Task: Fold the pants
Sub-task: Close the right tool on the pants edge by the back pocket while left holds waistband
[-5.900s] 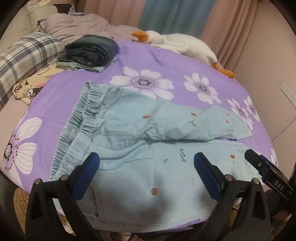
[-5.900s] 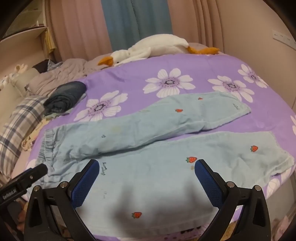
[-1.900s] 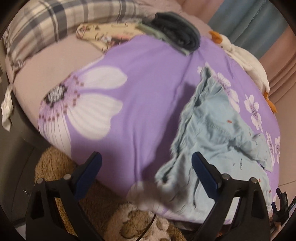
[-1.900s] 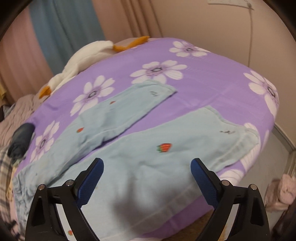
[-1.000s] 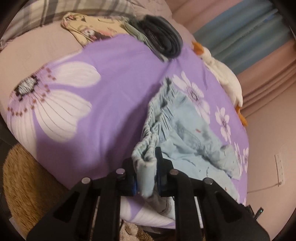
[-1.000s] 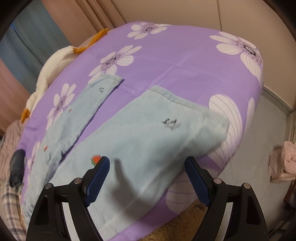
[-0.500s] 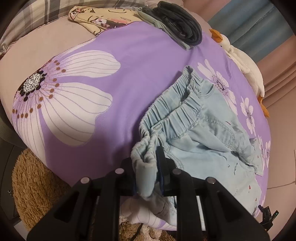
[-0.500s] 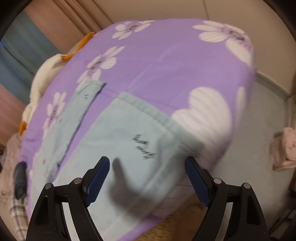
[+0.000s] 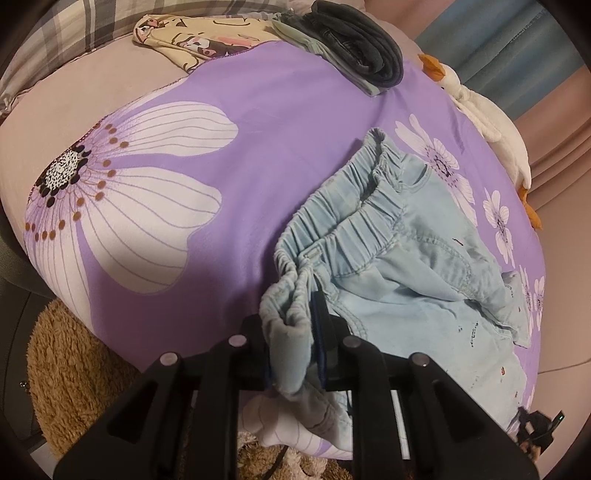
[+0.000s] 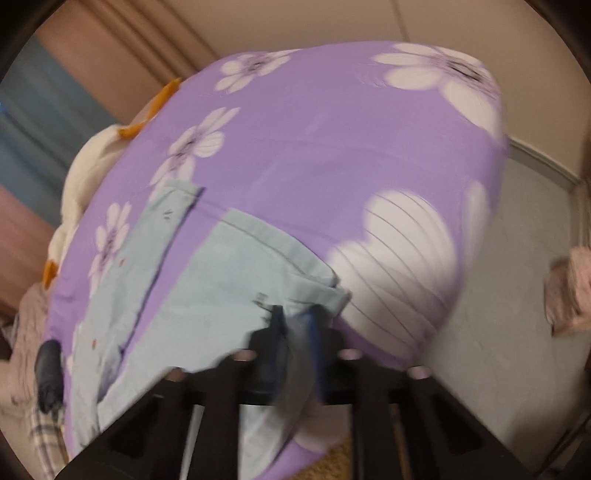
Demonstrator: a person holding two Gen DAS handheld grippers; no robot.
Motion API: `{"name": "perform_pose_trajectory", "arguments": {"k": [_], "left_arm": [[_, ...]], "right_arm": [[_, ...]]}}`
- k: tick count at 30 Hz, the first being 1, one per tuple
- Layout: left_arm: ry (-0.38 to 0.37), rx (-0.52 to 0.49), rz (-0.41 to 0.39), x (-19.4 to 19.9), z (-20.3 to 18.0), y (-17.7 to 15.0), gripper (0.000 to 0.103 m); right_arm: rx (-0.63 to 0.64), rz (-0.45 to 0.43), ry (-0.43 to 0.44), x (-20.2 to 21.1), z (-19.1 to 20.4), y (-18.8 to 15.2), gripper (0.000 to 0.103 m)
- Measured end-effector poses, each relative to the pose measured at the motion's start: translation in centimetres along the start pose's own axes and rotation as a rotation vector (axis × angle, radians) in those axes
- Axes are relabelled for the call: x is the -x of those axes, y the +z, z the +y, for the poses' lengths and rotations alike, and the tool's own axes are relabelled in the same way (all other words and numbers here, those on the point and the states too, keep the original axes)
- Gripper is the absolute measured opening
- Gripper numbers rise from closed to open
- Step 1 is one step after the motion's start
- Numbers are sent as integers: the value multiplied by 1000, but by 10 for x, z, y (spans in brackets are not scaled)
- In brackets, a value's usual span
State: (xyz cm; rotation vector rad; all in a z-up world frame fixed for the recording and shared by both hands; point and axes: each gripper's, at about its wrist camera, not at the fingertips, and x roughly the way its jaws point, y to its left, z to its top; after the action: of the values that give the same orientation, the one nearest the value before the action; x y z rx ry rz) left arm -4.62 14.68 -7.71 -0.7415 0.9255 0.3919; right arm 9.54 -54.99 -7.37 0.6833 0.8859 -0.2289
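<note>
Light blue pants (image 9: 417,266) with small strawberry prints lie on the purple flowered bedspread (image 9: 258,129). My left gripper (image 9: 295,332) is shut on the near corner of the gathered elastic waistband, which bunches up between the pads. In the right wrist view, the near leg (image 10: 221,295) runs to the bed's edge, and the jaws of my right gripper (image 10: 297,332) are closing on its hem corner, with cloth between the blue pads. The other leg's hem (image 10: 173,206) lies flat further back. This view is blurred.
Folded dark jeans (image 9: 354,48), a yellow printed cloth (image 9: 195,40) and a plaid pillow (image 9: 92,26) lie at the bed's far side. A white goose plush (image 9: 487,122) sits by the curtains. A brown rug (image 9: 74,369) and a pink cloth (image 10: 569,291) lie on the floor.
The right jaws, wide open over the near leg's hem half a second ago, have come together on its corner. The left gripper keeps its hold on the waistband and has sunk slightly.
</note>
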Motion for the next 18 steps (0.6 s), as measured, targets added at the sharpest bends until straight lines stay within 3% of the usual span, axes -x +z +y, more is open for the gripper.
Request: {"name": "perform_pose_trajectory", "arguments": {"k": [2, 5, 7, 9, 14, 18], "left_arm": [[-7, -24, -9, 8, -2, 0, 17], [-3, -40, -4, 12, -3, -2, 17], [27, -69, 7, 8, -7, -7, 18], [50, -87, 16, 3, -9, -10, 18], [64, -102, 41, 2, -9, -8, 20], [70, -89, 23, 9, -9, -9, 19]], "right_arm": [[15, -23, 46, 11, 12, 14, 6], [63, -169, 155, 60, 26, 31, 4], [58, -212, 176, 75, 21, 34, 4], [47, -191, 128, 64, 9, 29, 4], [-9, -35, -54, 5, -29, 8, 4], [-10, -45, -67, 9, -35, 5, 4]]}}
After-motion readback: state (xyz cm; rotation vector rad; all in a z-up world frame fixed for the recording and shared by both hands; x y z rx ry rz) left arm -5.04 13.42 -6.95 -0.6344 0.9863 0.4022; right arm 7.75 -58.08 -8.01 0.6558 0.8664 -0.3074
